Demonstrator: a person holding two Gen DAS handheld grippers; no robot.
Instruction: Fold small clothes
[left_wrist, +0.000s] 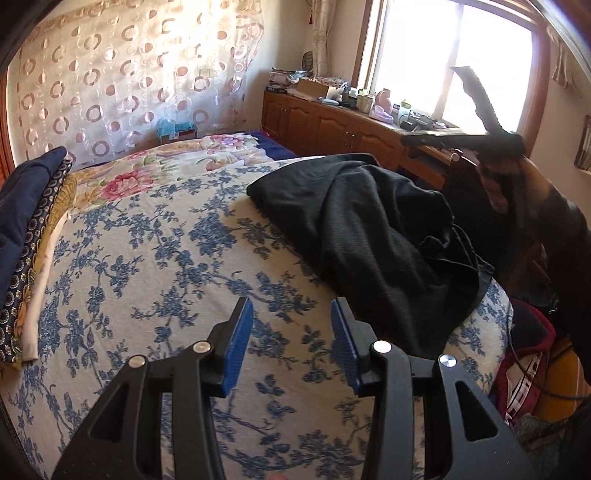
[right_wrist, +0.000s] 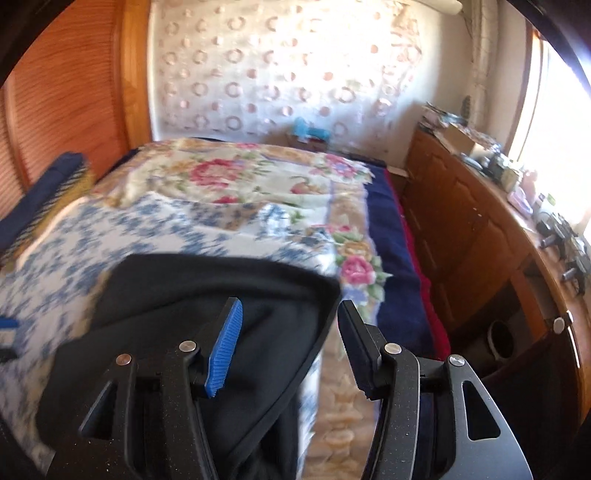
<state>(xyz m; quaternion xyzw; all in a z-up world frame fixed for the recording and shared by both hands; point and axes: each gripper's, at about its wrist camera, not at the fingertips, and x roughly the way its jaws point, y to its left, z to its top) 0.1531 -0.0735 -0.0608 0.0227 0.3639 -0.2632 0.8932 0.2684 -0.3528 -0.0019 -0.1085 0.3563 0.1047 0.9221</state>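
Note:
A black garment (left_wrist: 369, 229) lies rumpled on the right side of the bed, over the blue-flowered sheet (left_wrist: 147, 258). My left gripper (left_wrist: 291, 306) hovers open above bare sheet, just left of the garment's near edge, with nothing between its blue pads. In the right wrist view, which is blurred, the right gripper (right_wrist: 290, 306) stands open over the garment (right_wrist: 184, 288). The cloth's right edge runs below the gap and the pads do not press on it. A hand (left_wrist: 498, 184) holding the right gripper shows at the upper right of the left wrist view.
A stack of folded cloths (left_wrist: 29, 229) sits at the bed's left edge. A pink-flowered blanket (left_wrist: 177, 162) covers the far end. Wooden cabinets (left_wrist: 332, 125) with clutter on top line the right wall under a window. A red bag (left_wrist: 528, 362) lies on the floor at right.

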